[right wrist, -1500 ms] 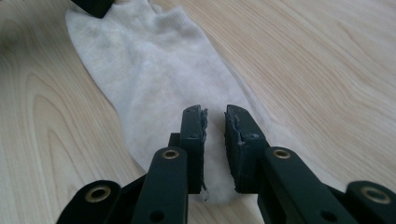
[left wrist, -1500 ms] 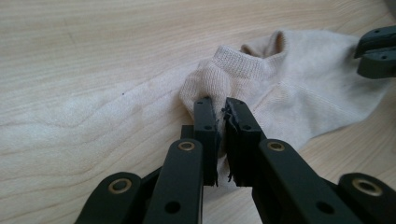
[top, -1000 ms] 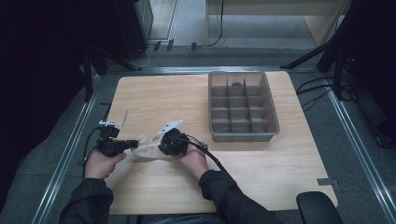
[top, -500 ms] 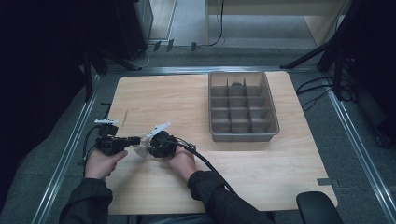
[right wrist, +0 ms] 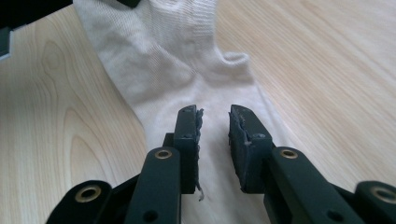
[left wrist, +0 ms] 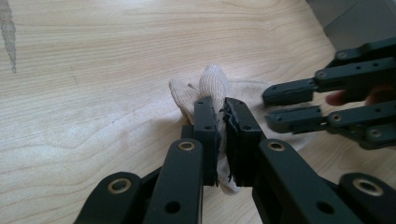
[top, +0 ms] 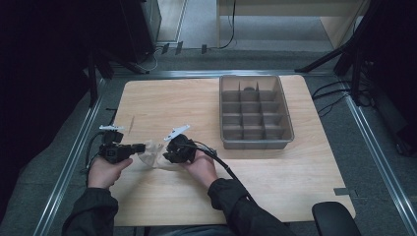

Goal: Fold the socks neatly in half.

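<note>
The left claw [left wrist: 223,122] was pinching a cream sock [left wrist: 212,86]. Its two black jaws were pressed tight on a bunched-up bit of the cloth, and the cloth poked out past the tips. The sock [top: 150,153] lay on the wooden table [top: 196,105], near the person's edge of it and well apart from the grey tray [top: 254,113].

The right claw [right wrist: 215,122] hung just over the flat part of the sock [right wrist: 173,70]. Its jaws had just been opening and stood a little way apart. Sock showed in the gap between them, but the pads did not press on it.

From above, the two claws faced each other across the sock, the left claw [top: 129,149] on the side away from the tray and the right claw [top: 169,150] on the tray's side. They were close together. The grey tray had many small boxes inside. Nothing stood between the sock and the tray.
</note>
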Action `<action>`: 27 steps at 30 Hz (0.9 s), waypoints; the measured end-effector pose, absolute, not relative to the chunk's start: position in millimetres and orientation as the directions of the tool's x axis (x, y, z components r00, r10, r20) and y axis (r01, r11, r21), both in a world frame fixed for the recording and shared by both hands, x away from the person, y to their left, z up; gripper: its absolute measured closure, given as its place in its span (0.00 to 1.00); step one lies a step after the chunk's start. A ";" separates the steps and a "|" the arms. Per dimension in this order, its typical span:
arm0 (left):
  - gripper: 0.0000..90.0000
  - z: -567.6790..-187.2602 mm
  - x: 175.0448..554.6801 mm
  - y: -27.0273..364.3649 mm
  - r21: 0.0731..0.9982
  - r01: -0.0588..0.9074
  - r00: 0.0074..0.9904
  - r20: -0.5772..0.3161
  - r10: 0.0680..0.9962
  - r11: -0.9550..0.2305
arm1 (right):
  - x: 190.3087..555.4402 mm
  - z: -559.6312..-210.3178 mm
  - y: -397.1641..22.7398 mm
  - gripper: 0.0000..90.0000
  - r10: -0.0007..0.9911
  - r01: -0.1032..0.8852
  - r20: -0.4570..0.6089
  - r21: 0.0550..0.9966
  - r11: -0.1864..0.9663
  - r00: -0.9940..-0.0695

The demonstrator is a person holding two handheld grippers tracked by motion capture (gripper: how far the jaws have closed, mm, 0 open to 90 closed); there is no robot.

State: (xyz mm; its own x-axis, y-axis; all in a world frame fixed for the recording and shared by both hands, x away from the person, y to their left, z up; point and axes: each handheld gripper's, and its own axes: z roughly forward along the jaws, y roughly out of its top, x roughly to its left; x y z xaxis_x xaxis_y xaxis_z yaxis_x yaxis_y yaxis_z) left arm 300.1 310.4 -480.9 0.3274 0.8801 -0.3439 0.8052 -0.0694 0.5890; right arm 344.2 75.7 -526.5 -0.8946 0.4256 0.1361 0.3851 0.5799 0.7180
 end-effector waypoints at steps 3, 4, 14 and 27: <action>0.92 -479.9 299.9 310.6 0.589 0.805 0.326 -0.341 0.881 -0.070 | 343.3 -524.0 70.2 0.83 0.434 0.387 0.135 0.726 0.569 -0.891; 0.92 -479.7 299.7 311.1 0.590 0.804 0.325 -0.338 0.883 -0.070 | 342.0 -520.8 62.6 0.83 0.437 0.394 0.143 0.727 0.563 -0.888; 0.93 -478.6 298.7 313.9 0.591 0.804 0.319 -0.340 0.885 -0.063 | 336.4 -526.6 33.2 0.85 0.477 0.399 0.107 0.720 0.568 -0.872; 0.96 -477.7 299.9 309.0 0.583 0.809 0.341 -0.356 0.870 -0.078 | 337.6 -542.8 35.8 0.85 0.482 0.401 0.092 0.699 0.592 -0.871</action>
